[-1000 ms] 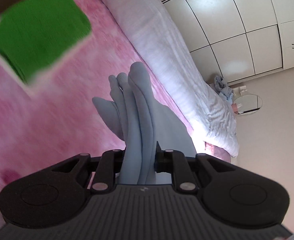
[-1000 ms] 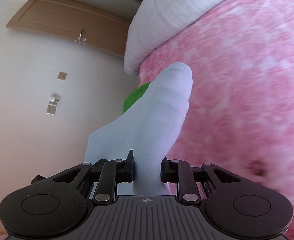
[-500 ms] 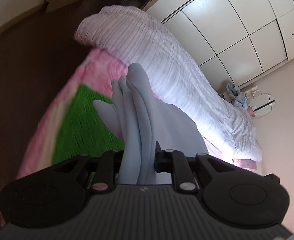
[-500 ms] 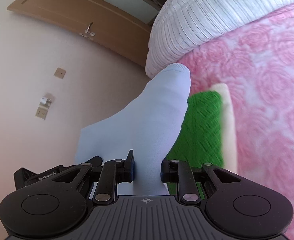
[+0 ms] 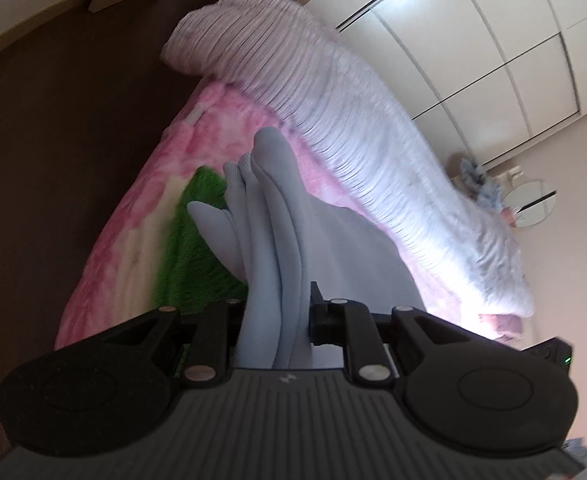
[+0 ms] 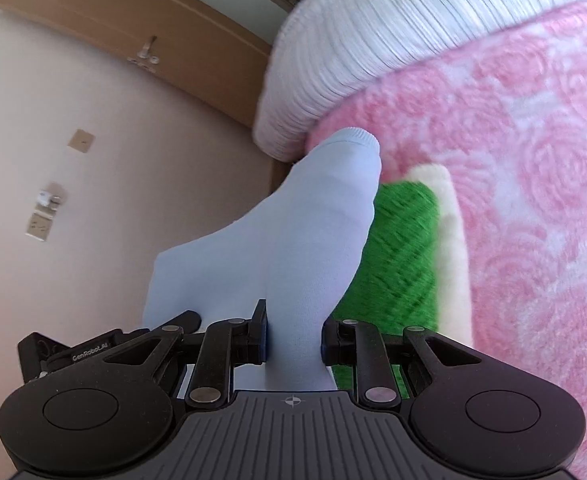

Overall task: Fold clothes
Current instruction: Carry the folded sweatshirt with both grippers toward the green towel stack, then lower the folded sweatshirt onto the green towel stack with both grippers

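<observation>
Both grippers are clenched on the same pale blue garment (image 5: 277, 240), carried above the bed. The left gripper (image 5: 277, 316) pinches a bunched stack of several folds at lower centre of its frame; the right gripper (image 6: 293, 340) pinches a smoother, flatter part of the cloth (image 6: 305, 248), which stands up out of its jaws toward frame centre.

What has changed: a second ago the left view was filled with pink blanket and the green cloth sat in the upper left corner. Now the green cloth (image 5: 197, 248) lies left of centre, directly behind the held folds, and the dark floor (image 5: 53, 160) fills the left side. In the right view the green cloth (image 6: 401, 248) has come out from behind the garment into the middle, beside its cream border, on the pink blanket (image 6: 533, 160). The white striped duvet (image 6: 413, 20) runs along the upper part.

Reads as a transport: the garment has been swung toward the bed corner where the green cloth lies. Likely next is lowering it near there. Not set down yet; grip unchanged across the frames.
</observation>
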{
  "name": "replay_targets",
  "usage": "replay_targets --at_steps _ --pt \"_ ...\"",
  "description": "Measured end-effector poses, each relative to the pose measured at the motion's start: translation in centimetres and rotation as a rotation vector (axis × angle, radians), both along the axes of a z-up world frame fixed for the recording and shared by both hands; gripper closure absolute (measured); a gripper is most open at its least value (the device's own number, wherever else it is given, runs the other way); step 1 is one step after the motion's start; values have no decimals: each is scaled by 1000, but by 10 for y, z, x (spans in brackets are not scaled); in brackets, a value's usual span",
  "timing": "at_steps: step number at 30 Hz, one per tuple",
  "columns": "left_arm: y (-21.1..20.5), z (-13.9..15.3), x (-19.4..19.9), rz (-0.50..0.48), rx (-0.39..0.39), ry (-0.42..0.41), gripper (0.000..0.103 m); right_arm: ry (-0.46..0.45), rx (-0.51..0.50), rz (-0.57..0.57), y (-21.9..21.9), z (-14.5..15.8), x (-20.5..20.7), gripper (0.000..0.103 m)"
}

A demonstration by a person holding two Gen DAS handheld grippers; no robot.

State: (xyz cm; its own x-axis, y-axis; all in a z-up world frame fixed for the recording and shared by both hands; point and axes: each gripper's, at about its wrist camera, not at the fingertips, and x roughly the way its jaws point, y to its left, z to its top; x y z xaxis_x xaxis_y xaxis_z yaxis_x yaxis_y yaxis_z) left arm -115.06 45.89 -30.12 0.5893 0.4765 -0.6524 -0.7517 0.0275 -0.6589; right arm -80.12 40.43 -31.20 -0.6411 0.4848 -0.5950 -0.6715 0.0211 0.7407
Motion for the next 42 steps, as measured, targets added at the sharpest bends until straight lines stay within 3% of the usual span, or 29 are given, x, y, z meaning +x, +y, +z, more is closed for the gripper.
replay_targets --at_steps 1,3,6,9,12,15,18,23,26,29,31,34,38,42 --pt "0 -10 -1 8 -26 24 76 -24 -18 0 1 -6 -2 79" --pt "-2 -26 -5 43 -70 44 65 -71 -55 1 3 -18 -5 60" --pt "-10 -28 -15 101 -92 -22 65 -111 -86 -7 3 -27 -4 48" --pt "-21 -18 -25 136 -86 -12 66 -96 -75 -32 -3 -18 7 48" --pt "-39 5 -35 194 -44 41 71 -138 -37 -57 -15 -3 19 48" --pt "-51 43 -29 190 77 156 75 -297 42 -56 -17 20 16 48" --pt "-44 68 -2 96 177 277 80 -497 161 2 -10 45 -2 52" --pt "-7 47 40 -16 181 459 91 -677 299 105 16 54 -53 66" --pt "14 18 56 -70 157 520 93 -696 274 125 30 34 -75 69" --pt "20 -14 60 -105 152 546 95 -709 186 150 36 4 -84 69" --pt "19 -19 54 -109 170 541 95 -705 160 148 34 -12 -84 69" --pt "19 -14 45 -103 178 517 95 -691 168 179 35 -6 -81 69" --pt "4 10 38 -64 229 519 95 -595 173 183 17 18 -61 69" --pt "-45 36 30 -77 262 481 95 -592 231 306 -28 38 -59 69"
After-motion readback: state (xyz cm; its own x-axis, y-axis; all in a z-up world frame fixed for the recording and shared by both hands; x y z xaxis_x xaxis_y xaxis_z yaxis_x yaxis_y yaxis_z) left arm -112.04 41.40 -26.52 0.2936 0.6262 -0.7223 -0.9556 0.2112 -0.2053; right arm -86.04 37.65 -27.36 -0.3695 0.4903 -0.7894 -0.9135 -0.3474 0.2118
